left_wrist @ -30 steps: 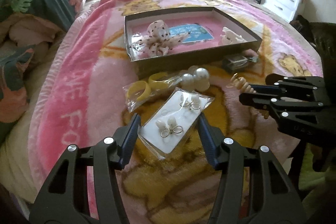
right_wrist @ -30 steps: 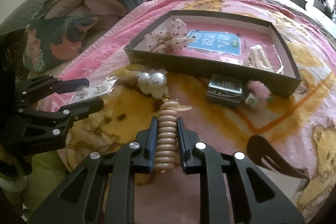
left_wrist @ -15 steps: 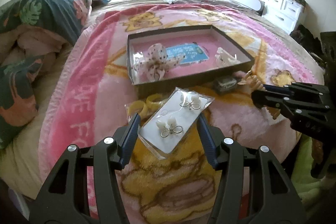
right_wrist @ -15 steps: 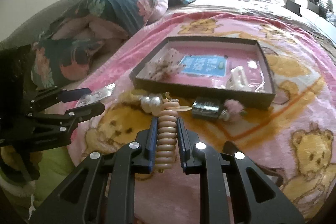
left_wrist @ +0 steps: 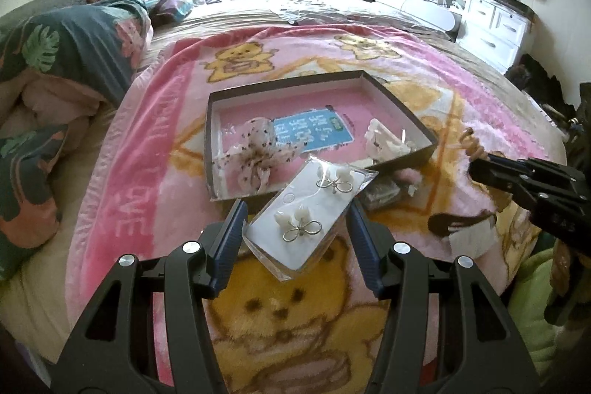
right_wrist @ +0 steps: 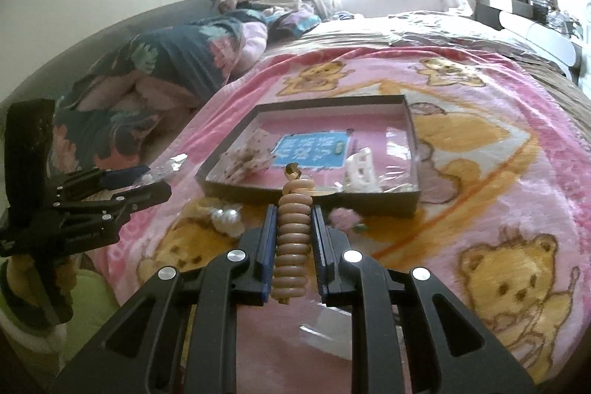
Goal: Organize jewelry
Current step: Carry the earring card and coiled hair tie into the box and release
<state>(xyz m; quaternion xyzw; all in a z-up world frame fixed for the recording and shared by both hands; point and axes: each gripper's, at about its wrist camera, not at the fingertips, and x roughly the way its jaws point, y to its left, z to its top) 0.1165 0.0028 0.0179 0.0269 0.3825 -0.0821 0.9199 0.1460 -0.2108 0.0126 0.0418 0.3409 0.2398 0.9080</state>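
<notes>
Left gripper (left_wrist: 295,231): fingers (left_wrist: 229,239) clamped on the long edges of the earring card (left_wrist: 310,216) in its clear sleeve — card's long axis runs up and away from the fingers, slanting right, far end pointing at the near wall of the box (left_wrist: 399,109).

Right gripper (right_wrist: 293,239): fingers (right_wrist: 269,239) narrow, pinched on a tan spiral hair clip (right_wrist: 292,246), its long axis in line w/ the fingers, tip aimed at the box's near wall (right_wrist: 310,200).

Both items are held above the bed's pink blanket (left_wrist: 155,120), short of the box, which lies straight ahead of both. From the right wrist view the clip's tip overlaps the near wall. By my read the right hand is nearer, so it likely drops first — the card needs carrying fwd over the wall. Box already holds a dotted bow (left_wrist: 255,154) and a white claw clip (left_wrist: 384,143); free floor is at the back.
</notes>
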